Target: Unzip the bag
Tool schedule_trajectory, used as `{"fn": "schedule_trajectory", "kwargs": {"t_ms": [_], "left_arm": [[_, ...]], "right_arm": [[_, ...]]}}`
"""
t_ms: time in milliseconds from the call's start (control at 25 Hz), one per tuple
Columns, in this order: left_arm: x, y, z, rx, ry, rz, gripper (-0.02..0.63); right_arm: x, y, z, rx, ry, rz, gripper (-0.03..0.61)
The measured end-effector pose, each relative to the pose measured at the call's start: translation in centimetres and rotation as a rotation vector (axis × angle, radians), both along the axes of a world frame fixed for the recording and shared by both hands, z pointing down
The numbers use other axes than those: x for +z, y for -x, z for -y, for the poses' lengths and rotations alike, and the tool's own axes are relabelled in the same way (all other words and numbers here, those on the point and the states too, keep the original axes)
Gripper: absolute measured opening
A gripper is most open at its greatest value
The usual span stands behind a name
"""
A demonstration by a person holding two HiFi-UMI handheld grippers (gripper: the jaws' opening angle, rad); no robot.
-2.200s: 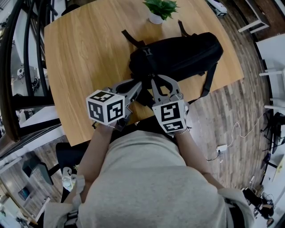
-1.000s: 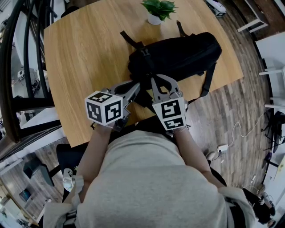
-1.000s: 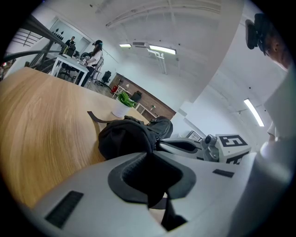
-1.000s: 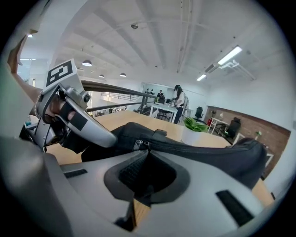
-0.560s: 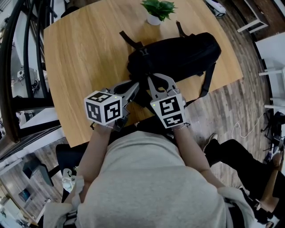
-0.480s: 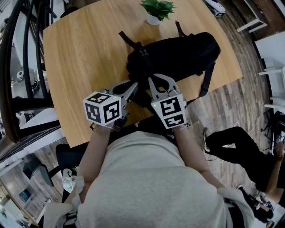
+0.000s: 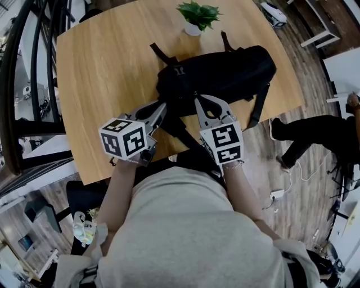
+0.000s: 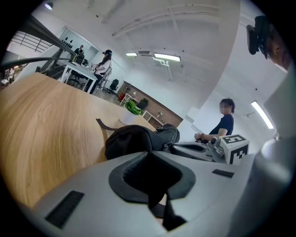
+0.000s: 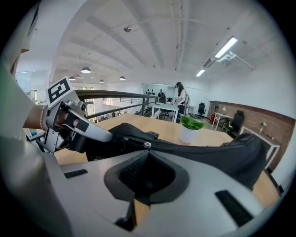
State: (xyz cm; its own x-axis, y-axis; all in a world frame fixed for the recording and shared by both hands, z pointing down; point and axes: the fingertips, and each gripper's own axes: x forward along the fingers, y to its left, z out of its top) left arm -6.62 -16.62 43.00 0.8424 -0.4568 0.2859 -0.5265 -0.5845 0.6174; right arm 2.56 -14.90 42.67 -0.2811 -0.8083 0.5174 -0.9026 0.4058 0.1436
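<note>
Since half a second back the two marker cubes have drawn a little apart, and the passer-by (image 7: 315,132) has walked further along the floor at the right. On the counter (image 7: 101,67) the black bag (image 7: 225,70) lies crosswise, near the potted plant (image 7: 197,16). At its near end the left tongs (image 7: 161,108) have just been closing and pinch a black strap (image 8: 163,209). Beside them the right tongs (image 7: 197,100) are pressed together on the zipper pull (image 9: 147,145).

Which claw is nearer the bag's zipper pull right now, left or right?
Right. The right claw is shut on the zipper pull atop the bag. The left claw, just tightened, clamps a black strap at the bag's near end, left of the pull.
</note>
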Motion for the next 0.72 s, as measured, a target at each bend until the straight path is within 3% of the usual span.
{"fn": "schedule_trajectory", "kwargs": {"t_ms": [720], "left_arm": [[-0.3, 0.1, 1.9, -0.319, -0.014, 0.090, 0.038]], "right_arm": [[-0.9, -6.8, 1.7, -0.118, 0.049, 0.085, 0.009]]}}
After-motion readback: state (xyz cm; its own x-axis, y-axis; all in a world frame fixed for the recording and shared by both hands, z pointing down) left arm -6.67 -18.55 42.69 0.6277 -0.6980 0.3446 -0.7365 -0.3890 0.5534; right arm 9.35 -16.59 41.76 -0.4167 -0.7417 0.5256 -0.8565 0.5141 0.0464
